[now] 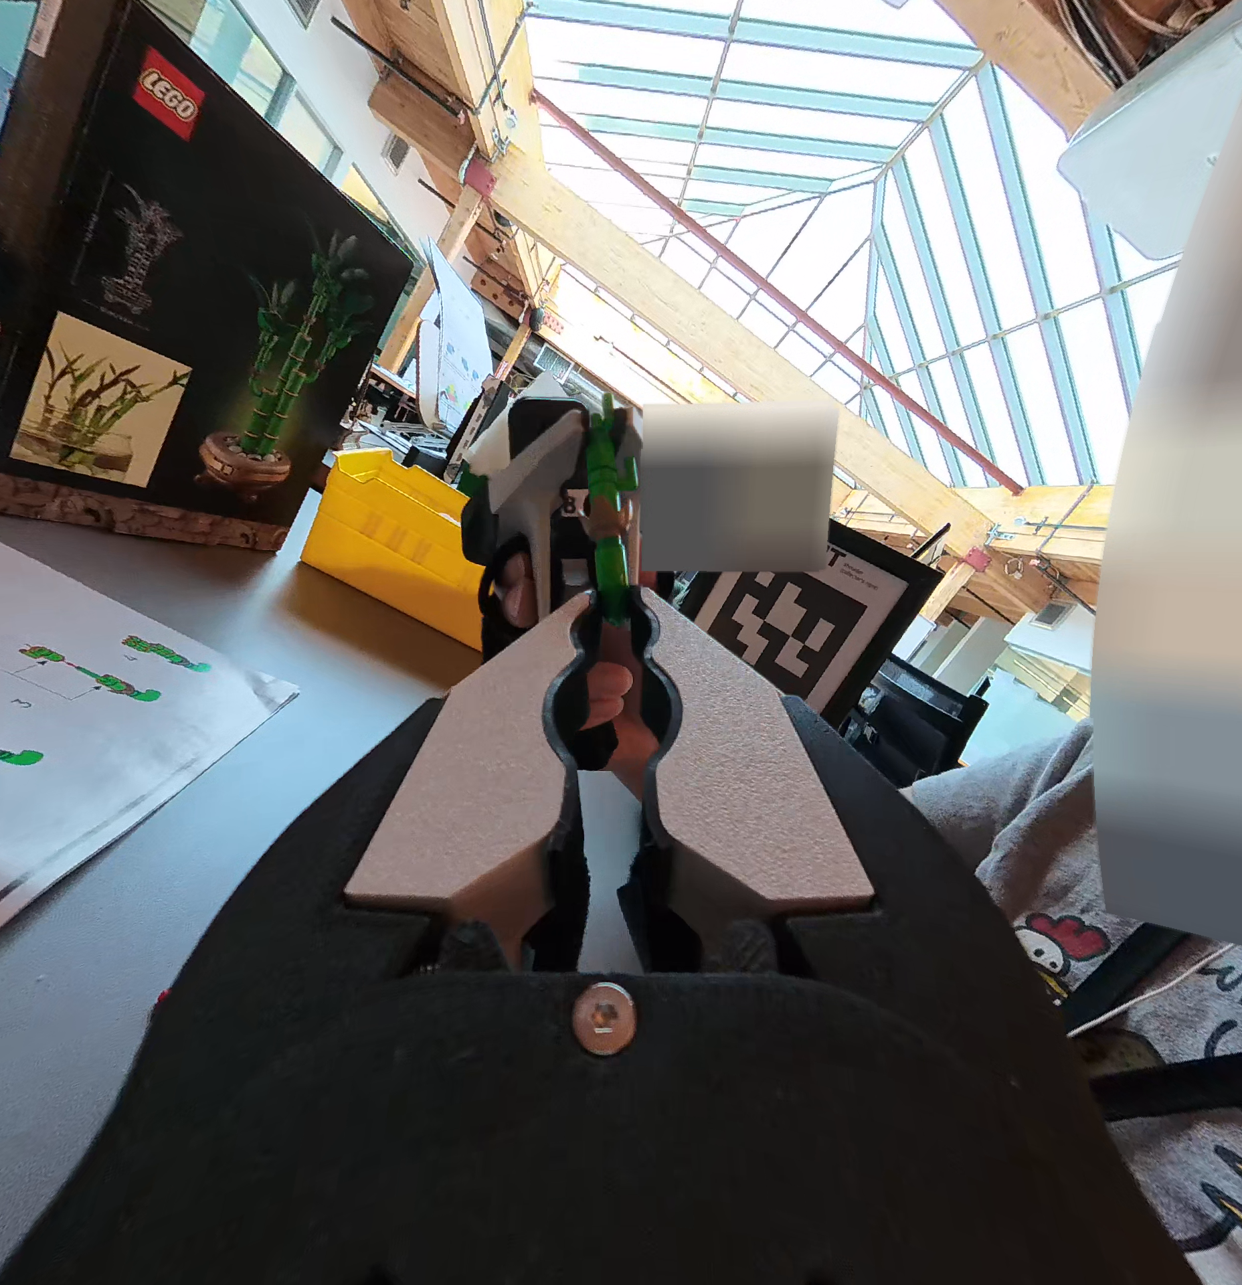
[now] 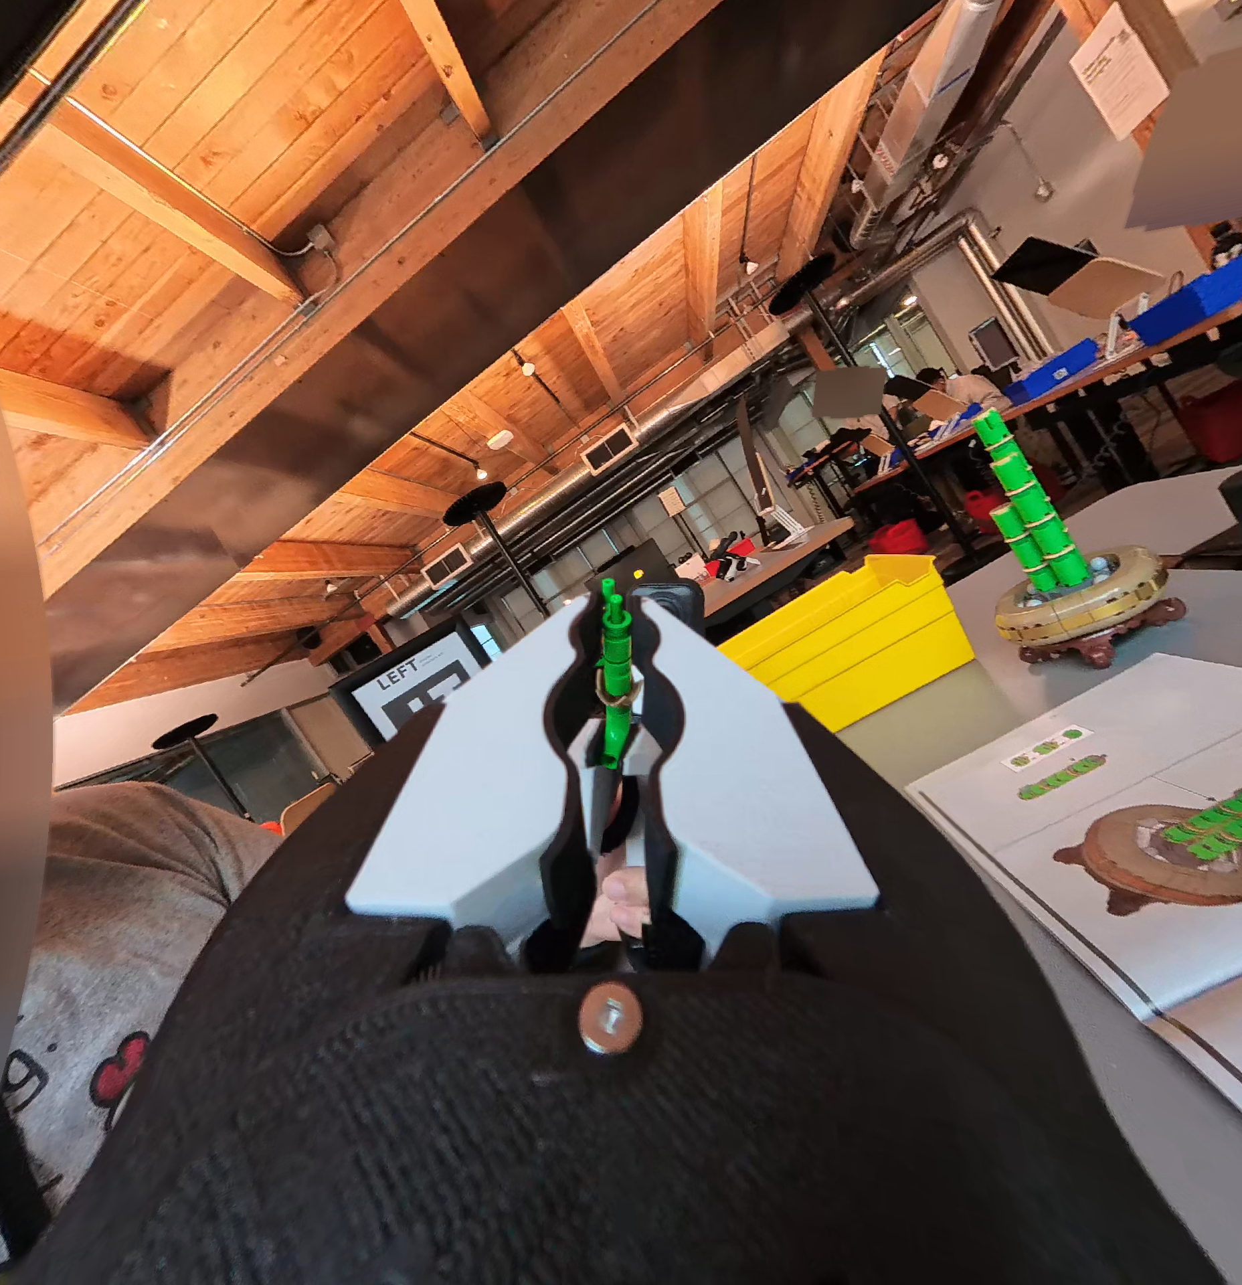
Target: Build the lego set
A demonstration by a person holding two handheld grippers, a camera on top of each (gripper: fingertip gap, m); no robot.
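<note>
I see both grippers raised above the table [image 1: 340, 667] and facing each other, with one thin green stem [image 1: 610, 549] between them. In the left wrist view, the left gripper [image 1: 613, 612] has its two fingers closed together on the lower end of this stem, and the stem stands up from the tips toward the right gripper [image 1: 576, 445] farther off. That gripper also grips the upper part of the same stem. A tan ring sits around the middle of the stem.

In the right wrist view, the right gripper [image 2: 615, 619] is clamped on the green stem [image 2: 615, 667], which runs along the narrow gap between its fingers and comes out a little past the tips.

On the table, a yellow bin [image 2: 861, 640] stands behind the grippers. To the right of it I see the half-built plant [image 2: 1028, 528], green stalks standing in a round tan pot on a brown base. An open instruction booklet [image 2: 1105, 834] lies in front of the plant. In the left wrist view, the set's black box [image 1: 187, 278] stands upright at the left, behind another page of the booklet [image 1: 104, 723].
</note>
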